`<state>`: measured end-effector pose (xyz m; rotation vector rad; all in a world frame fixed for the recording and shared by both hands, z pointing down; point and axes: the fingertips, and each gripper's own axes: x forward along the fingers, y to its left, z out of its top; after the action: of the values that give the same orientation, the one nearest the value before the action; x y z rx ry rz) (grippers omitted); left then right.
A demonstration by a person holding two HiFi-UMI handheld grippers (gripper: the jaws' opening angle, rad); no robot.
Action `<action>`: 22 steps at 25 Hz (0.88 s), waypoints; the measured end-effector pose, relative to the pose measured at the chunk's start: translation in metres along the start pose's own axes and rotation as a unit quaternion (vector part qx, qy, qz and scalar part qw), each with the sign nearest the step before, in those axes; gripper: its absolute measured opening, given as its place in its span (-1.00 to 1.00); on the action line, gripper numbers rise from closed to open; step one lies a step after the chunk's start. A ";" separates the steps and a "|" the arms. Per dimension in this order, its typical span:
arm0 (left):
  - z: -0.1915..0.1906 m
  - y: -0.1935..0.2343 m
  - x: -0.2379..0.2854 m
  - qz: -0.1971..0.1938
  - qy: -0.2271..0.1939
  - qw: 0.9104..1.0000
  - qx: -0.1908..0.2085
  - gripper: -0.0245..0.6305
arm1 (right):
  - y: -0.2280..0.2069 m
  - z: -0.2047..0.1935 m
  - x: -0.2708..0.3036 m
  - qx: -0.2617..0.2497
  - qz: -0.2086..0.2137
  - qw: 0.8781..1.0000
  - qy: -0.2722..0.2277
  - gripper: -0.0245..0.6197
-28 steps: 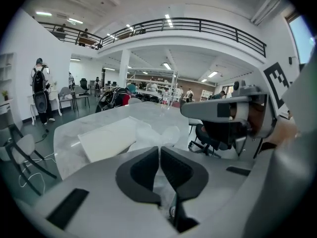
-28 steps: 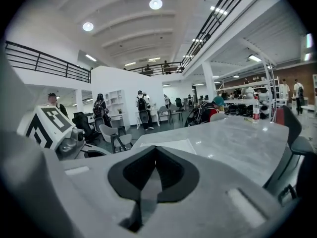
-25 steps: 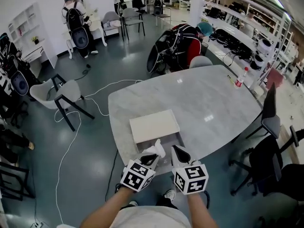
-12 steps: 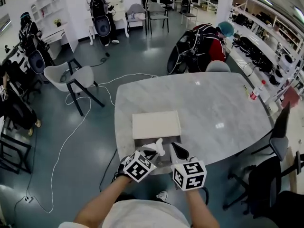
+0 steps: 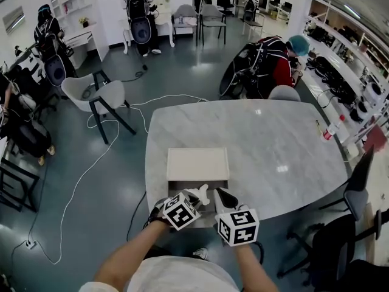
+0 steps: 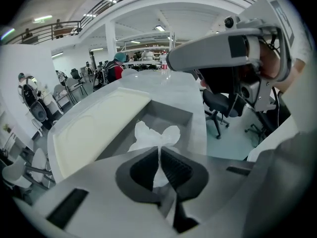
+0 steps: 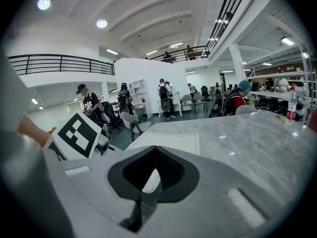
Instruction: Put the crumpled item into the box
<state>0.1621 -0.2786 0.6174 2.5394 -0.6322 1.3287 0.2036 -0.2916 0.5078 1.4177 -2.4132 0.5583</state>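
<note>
A shallow grey box (image 5: 182, 185) lies open at the table's near edge, its cream lid (image 5: 197, 163) folded back flat beyond it. My left gripper (image 5: 202, 192) is shut on a white crumpled item (image 6: 152, 134) that hangs over the box's grey inside (image 6: 171, 115). The cream lid (image 6: 94, 128) lies to the left of it. My right gripper (image 5: 217, 194) sits close beside the left one at the box's near right corner. Its jaws meet at the tips (image 7: 155, 149) with nothing between them. The left gripper's marker cube (image 7: 77, 135) shows at the left of the right gripper view.
The marble table (image 5: 267, 139) stretches away beyond the box. A bottle (image 5: 331, 128) stands near its far right edge. A seated person (image 5: 282, 62) is at the far side. Chairs (image 5: 355, 184) stand right of the table, and cables (image 5: 91, 157) run over the floor at the left.
The head view has shifted, so the table sits differently in frame. Both grippers stay at the box's near end; the left one still holds the crumpled item.
</note>
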 end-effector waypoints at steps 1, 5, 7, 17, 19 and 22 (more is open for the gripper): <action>-0.001 -0.001 0.002 0.001 0.005 1.000 0.005 -0.87 | 0.000 0.000 0.000 -0.001 0.002 1.000 0.001 -0.91; -0.003 0.002 0.010 0.007 0.022 1.000 0.017 -0.86 | 0.000 -0.001 0.002 -0.006 0.007 1.000 0.004 -0.91; -0.005 0.002 0.014 0.009 0.032 0.999 0.026 -0.86 | -0.001 -0.004 0.001 -0.006 0.009 1.000 0.006 -0.91; -0.014 0.007 0.027 0.015 0.063 0.998 0.020 -0.86 | -0.007 -0.014 0.001 0.004 0.010 1.000 0.017 -0.91; -0.014 0.006 0.025 0.015 0.062 0.998 0.016 -0.86 | -0.006 -0.015 0.001 0.006 0.012 1.000 0.020 -0.91; -0.011 0.006 0.025 0.011 0.051 0.999 -0.003 -0.86 | -0.007 -0.018 0.000 0.011 0.014 1.000 0.021 -0.91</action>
<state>0.1635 -0.2865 0.6439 2.4497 -0.6438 1.4499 0.2103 -0.2865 0.5247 1.3692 -2.4049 0.6161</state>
